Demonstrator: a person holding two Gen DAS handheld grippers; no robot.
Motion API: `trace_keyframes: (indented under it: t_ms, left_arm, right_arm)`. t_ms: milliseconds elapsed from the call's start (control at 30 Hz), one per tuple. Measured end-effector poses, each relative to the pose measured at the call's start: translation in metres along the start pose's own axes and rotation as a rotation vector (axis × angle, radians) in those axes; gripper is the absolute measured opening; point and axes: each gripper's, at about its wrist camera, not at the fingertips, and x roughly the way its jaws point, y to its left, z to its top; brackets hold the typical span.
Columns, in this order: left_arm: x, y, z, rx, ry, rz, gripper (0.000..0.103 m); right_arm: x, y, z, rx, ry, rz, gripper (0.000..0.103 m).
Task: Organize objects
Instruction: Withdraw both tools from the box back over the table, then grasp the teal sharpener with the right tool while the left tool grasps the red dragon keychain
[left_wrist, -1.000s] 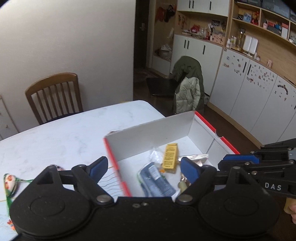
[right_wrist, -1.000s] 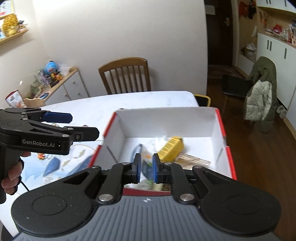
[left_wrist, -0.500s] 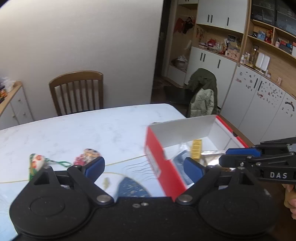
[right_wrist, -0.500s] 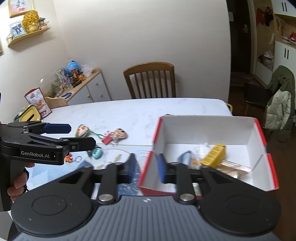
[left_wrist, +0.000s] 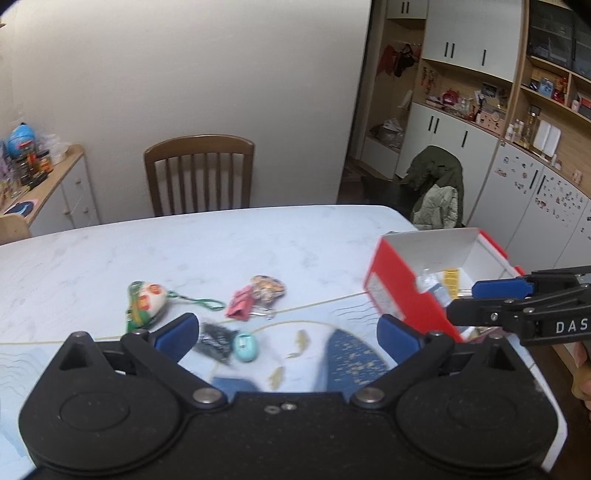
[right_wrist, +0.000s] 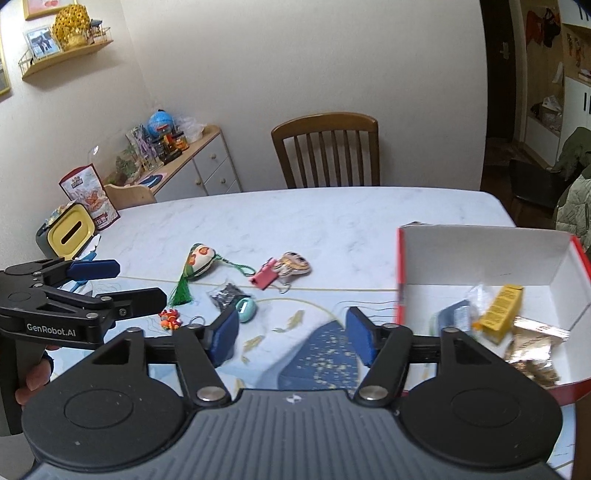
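Note:
A red box with a white inside (right_wrist: 480, 254) (left_wrist: 399, 280) sits at the table's right end and holds a yellow carton (right_wrist: 502, 310), a blue packet and foil wrappers. Loose trinkets lie mid-table: a painted pouch with a green tassel (right_wrist: 199, 258) (left_wrist: 146, 301), a pink tag (right_wrist: 264, 277) (left_wrist: 240, 304), a striped charm (right_wrist: 293, 264), a black bundle (right_wrist: 225, 293) (left_wrist: 216, 338), a teal oval (right_wrist: 245, 309) (left_wrist: 245, 347) and a small red charm (right_wrist: 170, 317). My left gripper (left_wrist: 286, 332) (right_wrist: 110, 280) is open above the teal oval. My right gripper (right_wrist: 290, 334) (left_wrist: 502, 295) is open and empty.
A wooden chair (right_wrist: 327, 151) stands at the table's far side. A sideboard with jars and a globe (right_wrist: 177, 155) lines the left wall. A yellow-lidded container (right_wrist: 72, 232) sits at the table's left edge. Cabinets and a jacket-draped chair (left_wrist: 439, 192) are on the right.
Both grippers swung left, from over the box toward the trinkets mid-table. The right gripper went from shut to open. The left stayed open.

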Motion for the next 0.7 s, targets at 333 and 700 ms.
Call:
trace_keyframes:
  t_ms: [333,700]
  left_arm:
    - [0.010,0.063,-0.024,-0.026,0.030,0.033,0.102]
    - [0.042,0.116,-0.057,-0.066,0.070,0.116,0.102]
  right_arm:
    - [0.058,0.046,0.004,-0.015,0.038,-0.012,0.087]
    - [0.141,0.079,0.002,-0.077,0.120,-0.095,0.087]
